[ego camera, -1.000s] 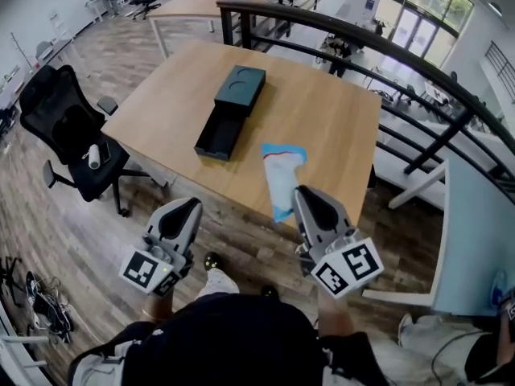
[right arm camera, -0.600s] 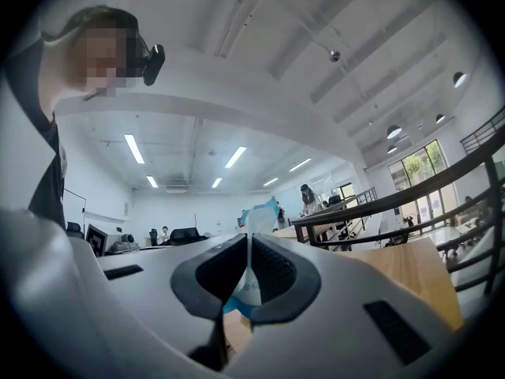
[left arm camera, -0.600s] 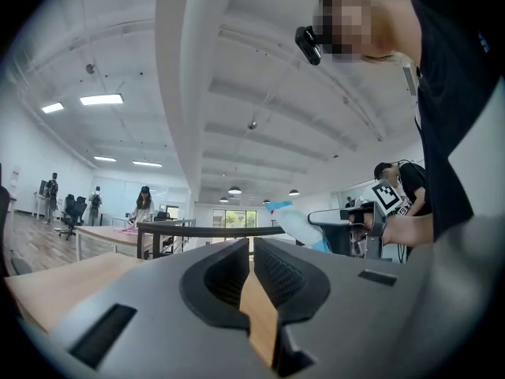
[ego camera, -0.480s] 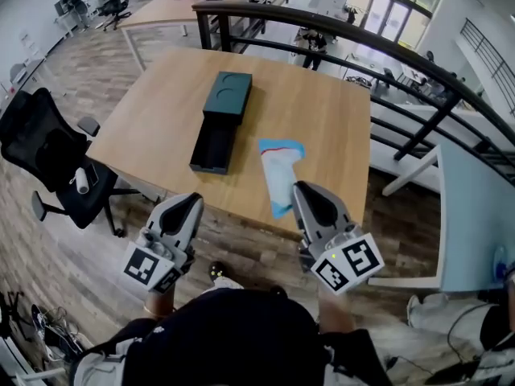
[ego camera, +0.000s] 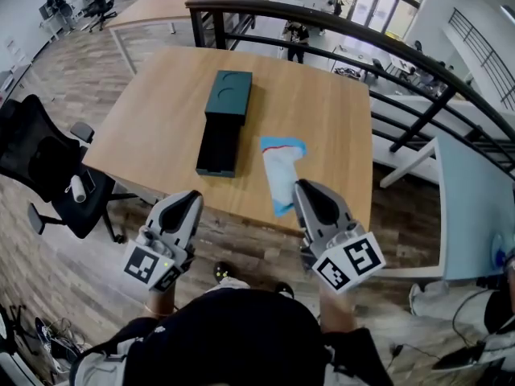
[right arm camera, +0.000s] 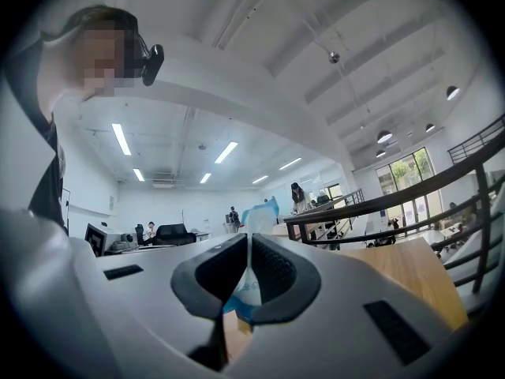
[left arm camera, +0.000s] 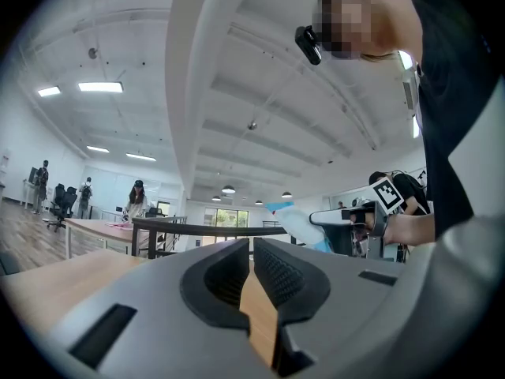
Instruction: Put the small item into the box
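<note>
two claws: left claw (ego camera: pixel 191 203) closed on nothing; right claw (ego camera: pixel 304 191) pinches the blue-and-white plastic pouch (ego camera: pixel 280 167) over the worktop's (ego camera: pixel 153 123) near edge, apart from the dark green drawer box (ego camera: pixel 223 123); that thin hold could slip.

Box (ego camera: pixel 226 103) on table (ego camera: pixel 157 123), L of pouch (ego camera: pixel 282 169)

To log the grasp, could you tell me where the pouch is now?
In the head view the pouch is right of centre, its near end clamped in the right gripper's jaws, just right of the dark box.
</note>
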